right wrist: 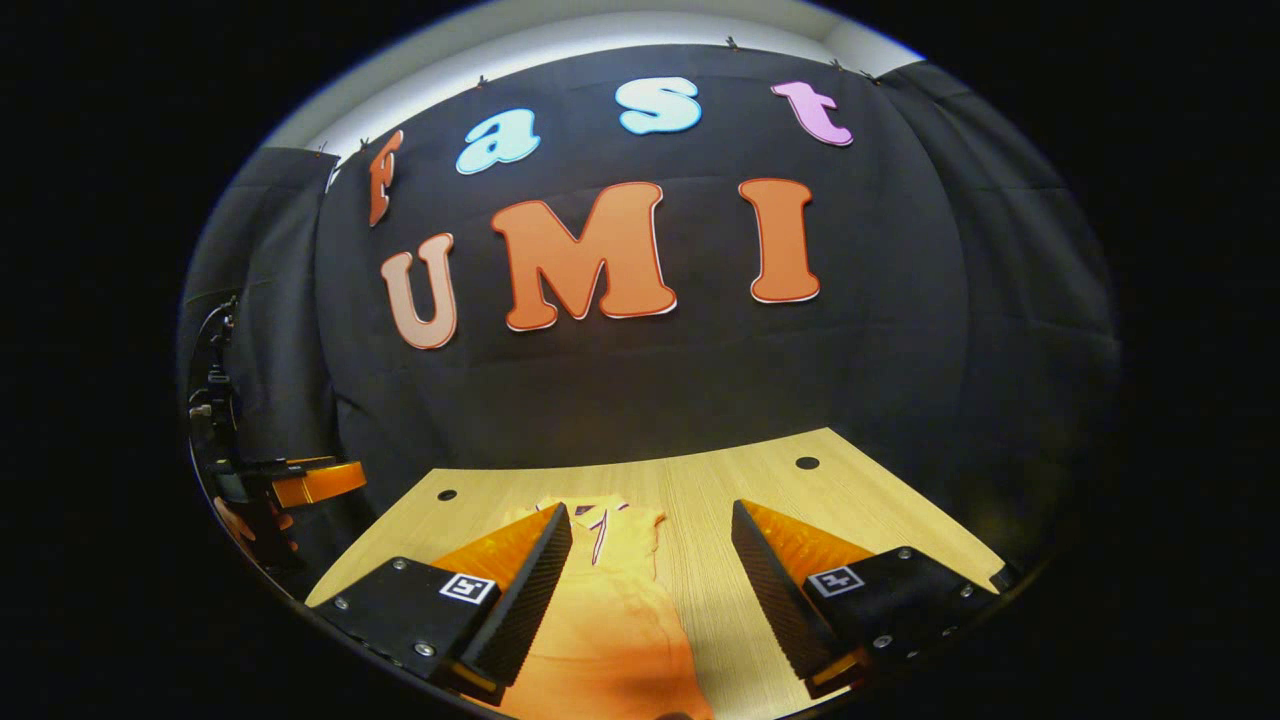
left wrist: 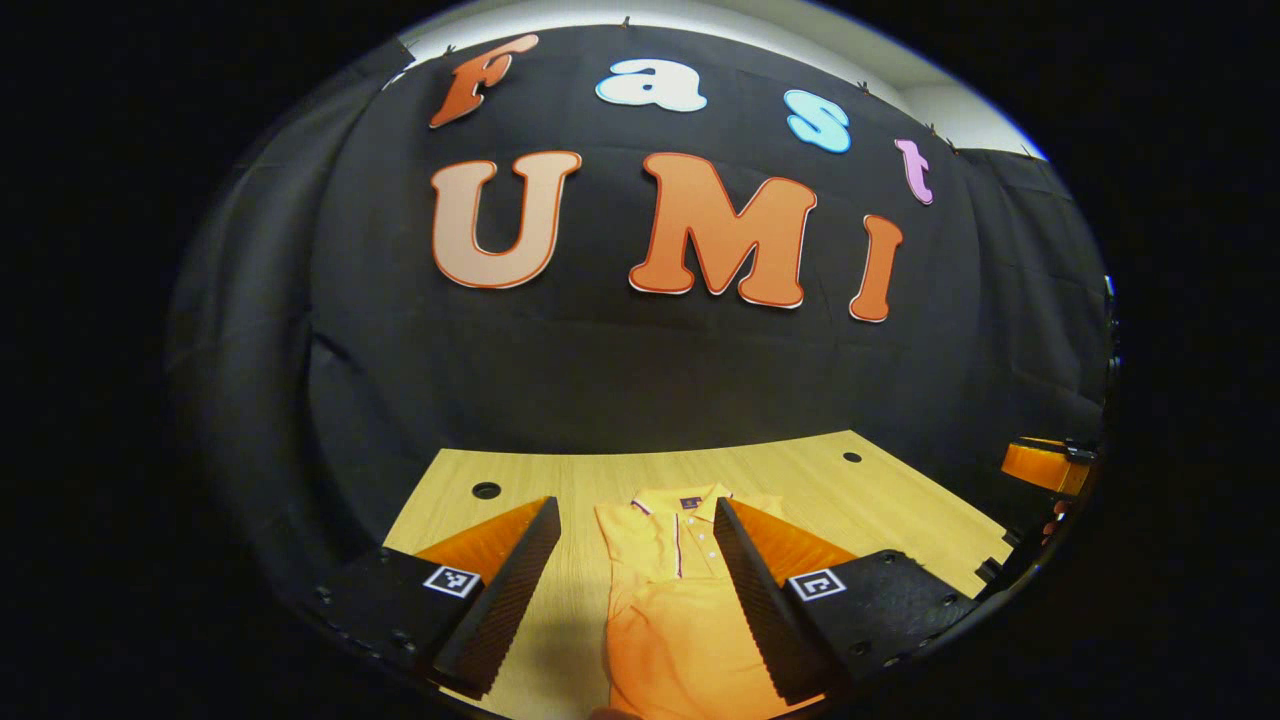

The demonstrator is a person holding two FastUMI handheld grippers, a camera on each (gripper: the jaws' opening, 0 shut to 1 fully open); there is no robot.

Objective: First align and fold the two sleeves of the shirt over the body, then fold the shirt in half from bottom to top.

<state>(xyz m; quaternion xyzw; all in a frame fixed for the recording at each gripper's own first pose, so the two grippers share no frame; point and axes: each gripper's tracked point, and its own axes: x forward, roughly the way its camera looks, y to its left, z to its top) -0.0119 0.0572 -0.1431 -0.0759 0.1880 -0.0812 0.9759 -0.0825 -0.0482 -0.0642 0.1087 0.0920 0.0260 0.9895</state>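
left gripper (left wrist: 633,570): two wedge-shaped fingers with ribbed inner faces, set on black blocks
markings: a square black-and-white tag is carried on each block
screws: small round heads are seen along the block edges
right gripper (right wrist: 645,575): built alike, same tags and screws

One shirt (left wrist: 670,600), one table (left wrist: 880,490), two tongs, left (left wrist: 640,600), right (right wrist: 650,600)

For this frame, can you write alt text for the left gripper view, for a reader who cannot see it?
An orange polo shirt lies flat on a light wooden table, collar toward the far black cloth wall. The left gripper hangs open above it, one finger over bare table and the other overlapping the shirt's side in the image. The other gripper shows at the far right edge.
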